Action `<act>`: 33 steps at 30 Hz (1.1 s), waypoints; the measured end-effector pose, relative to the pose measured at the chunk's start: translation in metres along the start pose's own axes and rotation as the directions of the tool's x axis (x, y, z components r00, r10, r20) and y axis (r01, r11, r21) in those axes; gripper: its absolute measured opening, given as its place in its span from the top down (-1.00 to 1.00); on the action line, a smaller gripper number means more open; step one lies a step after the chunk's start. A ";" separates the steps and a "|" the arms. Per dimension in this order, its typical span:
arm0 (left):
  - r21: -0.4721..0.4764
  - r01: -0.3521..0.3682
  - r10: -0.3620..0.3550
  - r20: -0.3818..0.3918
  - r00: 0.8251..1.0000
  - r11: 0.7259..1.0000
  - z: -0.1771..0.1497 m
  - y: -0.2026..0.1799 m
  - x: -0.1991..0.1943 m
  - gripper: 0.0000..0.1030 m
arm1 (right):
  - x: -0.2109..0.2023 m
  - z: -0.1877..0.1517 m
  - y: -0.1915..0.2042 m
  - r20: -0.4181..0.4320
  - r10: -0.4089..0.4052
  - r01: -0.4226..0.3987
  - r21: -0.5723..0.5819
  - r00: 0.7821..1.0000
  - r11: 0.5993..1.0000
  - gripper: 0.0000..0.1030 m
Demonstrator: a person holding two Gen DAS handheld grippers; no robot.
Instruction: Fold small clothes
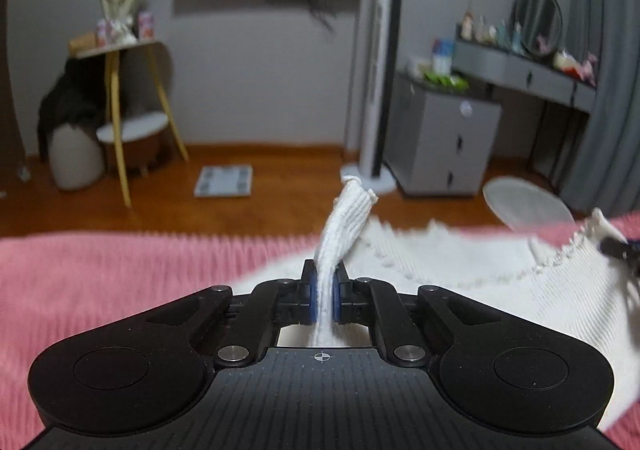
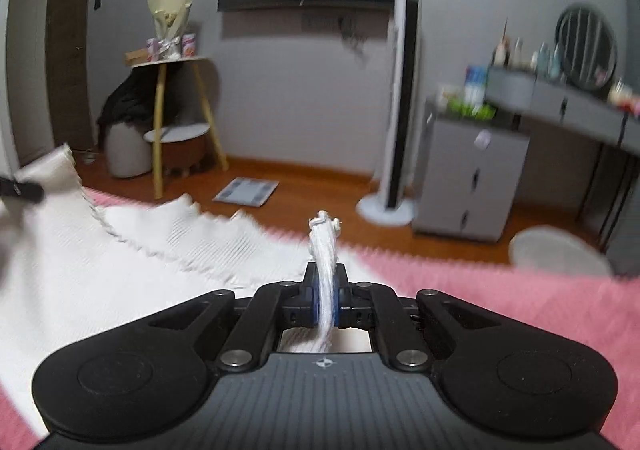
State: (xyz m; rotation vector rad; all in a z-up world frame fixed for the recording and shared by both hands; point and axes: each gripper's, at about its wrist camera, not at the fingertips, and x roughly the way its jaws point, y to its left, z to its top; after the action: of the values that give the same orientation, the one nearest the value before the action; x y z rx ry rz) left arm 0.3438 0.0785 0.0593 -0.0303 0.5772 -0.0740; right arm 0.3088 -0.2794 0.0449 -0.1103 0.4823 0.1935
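A: Slippage worries me most. Each of the 2 tongs pinches only a thin bunched corner, so a sharp tug could pull the cloth free and spoil the fold.

B: Agreed. The left gripper [image 1: 324,296] is closed on a twisted strip of the white ribbed knit garment [image 1: 460,262], which spreads to the lower right of that frame over the pink ribbed bedspread [image 1: 120,282].

A: And the right gripper [image 2: 326,300] is likewise clamped on a corner; the garment fans toward the left of its frame, stretched between both.

B: Uneven lifting could skew it.
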 end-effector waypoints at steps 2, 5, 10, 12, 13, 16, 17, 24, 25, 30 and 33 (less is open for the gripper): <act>-0.031 -0.021 0.022 0.020 1.000 0.999 0.009 0.003 0.008 0.82 | 0.010 0.008 0.002 0.015 -0.043 0.043 -0.008 0.999 0.999 0.89; -0.031 -0.073 0.074 0.025 0.997 0.997 0.015 0.002 0.028 0.82 | 0.026 0.017 0.004 0.026 -0.097 0.097 -0.022 0.995 0.995 0.89; 0.004 -0.147 0.147 -0.005 0.989 0.989 0.016 -0.006 0.059 0.82 | 0.057 0.026 0.003 0.010 -0.143 0.144 -0.047 0.990 0.989 0.89; 0.023 -0.173 0.173 -0.024 0.985 0.985 0.014 -0.010 0.069 0.81 | 0.068 0.027 0.004 -0.003 -0.161 0.161 -0.059 0.987 0.985 0.89; 0.035 -0.182 0.183 -0.036 0.982 0.983 0.013 -0.011 0.073 0.81 | 0.072 0.026 0.005 -0.008 -0.167 0.166 -0.066 0.986 0.984 0.89; 0.052 -0.204 0.208 -0.064 0.976 0.977 0.008 -0.013 0.084 0.81 | 0.084 0.022 0.009 -0.024 -0.185 0.183 -0.080 0.982 0.980 0.89; 0.053 -0.212 0.215 -0.072 0.974 0.976 0.007 -0.014 0.088 0.81 | 0.087 0.021 0.011 -0.027 -0.191 0.188 -0.087 0.981 0.978 0.89; 0.075 -0.282 0.287 -0.076 0.955 0.957 0.002 -0.018 0.085 0.45 | 0.087 0.017 0.011 -0.035 -0.284 0.281 -0.070 0.958 0.957 0.66; 0.077 -0.281 0.286 -0.074 0.955 0.957 0.003 -0.017 0.080 0.26 | 0.082 0.016 0.008 -0.038 -0.283 0.281 -0.049 0.958 0.958 0.65; -0.125 -0.157 0.150 -0.066 0.986 0.980 -0.006 0.009 0.021 -0.27 | 0.023 0.002 -0.001 -0.044 -0.198 0.202 0.125 0.979 0.971 0.61; -0.248 -0.094 0.070 -0.106 0.992 0.964 -0.032 0.027 -0.009 -0.29 | -0.018 -0.023 0.005 -0.054 -0.105 0.114 0.233 0.993 0.966 0.51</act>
State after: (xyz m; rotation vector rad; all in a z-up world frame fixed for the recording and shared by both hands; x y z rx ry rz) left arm 0.3205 0.1062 0.0360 -0.2519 0.6808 0.0798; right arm 0.2818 -0.2812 0.0331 0.0921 0.5353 0.0243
